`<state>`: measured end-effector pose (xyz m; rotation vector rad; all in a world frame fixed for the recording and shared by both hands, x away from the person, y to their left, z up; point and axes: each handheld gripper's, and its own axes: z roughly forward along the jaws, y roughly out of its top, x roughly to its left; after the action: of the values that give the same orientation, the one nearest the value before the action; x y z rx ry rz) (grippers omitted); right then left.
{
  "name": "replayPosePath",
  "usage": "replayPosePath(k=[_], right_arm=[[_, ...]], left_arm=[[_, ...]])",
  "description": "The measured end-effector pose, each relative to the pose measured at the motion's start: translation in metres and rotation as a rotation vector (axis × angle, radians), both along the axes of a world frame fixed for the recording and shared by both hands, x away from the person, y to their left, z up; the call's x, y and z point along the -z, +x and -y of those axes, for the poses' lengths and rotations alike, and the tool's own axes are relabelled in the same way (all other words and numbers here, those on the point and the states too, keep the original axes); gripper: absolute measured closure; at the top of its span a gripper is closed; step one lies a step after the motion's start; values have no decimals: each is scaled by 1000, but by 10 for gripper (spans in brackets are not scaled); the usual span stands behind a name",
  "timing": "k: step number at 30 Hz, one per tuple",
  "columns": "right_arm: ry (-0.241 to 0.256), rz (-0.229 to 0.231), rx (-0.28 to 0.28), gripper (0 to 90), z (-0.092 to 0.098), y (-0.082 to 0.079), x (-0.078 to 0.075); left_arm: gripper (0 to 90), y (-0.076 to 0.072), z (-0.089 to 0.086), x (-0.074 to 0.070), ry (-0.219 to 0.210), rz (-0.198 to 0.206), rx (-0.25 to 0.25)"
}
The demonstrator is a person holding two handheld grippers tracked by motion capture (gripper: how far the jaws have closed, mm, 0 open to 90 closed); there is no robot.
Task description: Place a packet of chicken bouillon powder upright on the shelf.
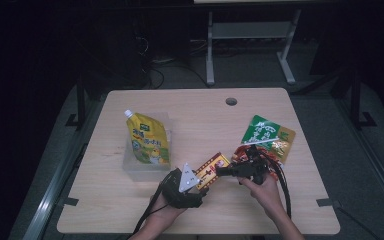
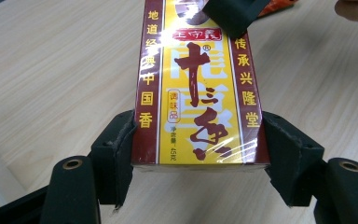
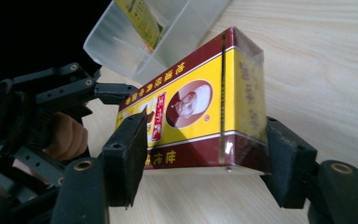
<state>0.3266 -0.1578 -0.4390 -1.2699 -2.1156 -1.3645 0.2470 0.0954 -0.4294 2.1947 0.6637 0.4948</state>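
A maroon and yellow seasoning box (image 1: 213,169) with Chinese print is held above the table's front middle, between both grippers. My left gripper (image 1: 196,181) has its pads pressed on the two long sides of the box (image 2: 198,93) at its near end. My right gripper (image 1: 222,171) clamps the opposite end of the box (image 3: 191,116), one pad on the printed face and the other on the far side. One right-gripper fingertip (image 2: 233,14) shows on top of the box in the left gripper view. Both grippers are shut on the box.
A clear plastic tub (image 1: 130,167) at the left holds a yellow spouted pouch (image 1: 149,140). A green packet (image 1: 261,131) and an orange packet (image 1: 286,142) lie at the right, behind my right hand. A cable hole (image 1: 231,101) sits near the table's far edge.
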Motion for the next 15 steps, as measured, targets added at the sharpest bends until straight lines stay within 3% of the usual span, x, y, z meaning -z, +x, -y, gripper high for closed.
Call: replayPosePath(k=[2,7,10,15], right_arm=[[0,-10,11,414,-1,0,-3],[32,-13,22,511,1,0,-6],[61,5,22,579,0,-2,-11],[50,43,-3,639,-5,-3,-22]], left_arm=[[325,0,-1,1,-15,-9,-9],[320,2,-1,5,1,-38,-24],[314,3,0,8,10,-47,-24],[302,3,1,10,23,-50,-18]])
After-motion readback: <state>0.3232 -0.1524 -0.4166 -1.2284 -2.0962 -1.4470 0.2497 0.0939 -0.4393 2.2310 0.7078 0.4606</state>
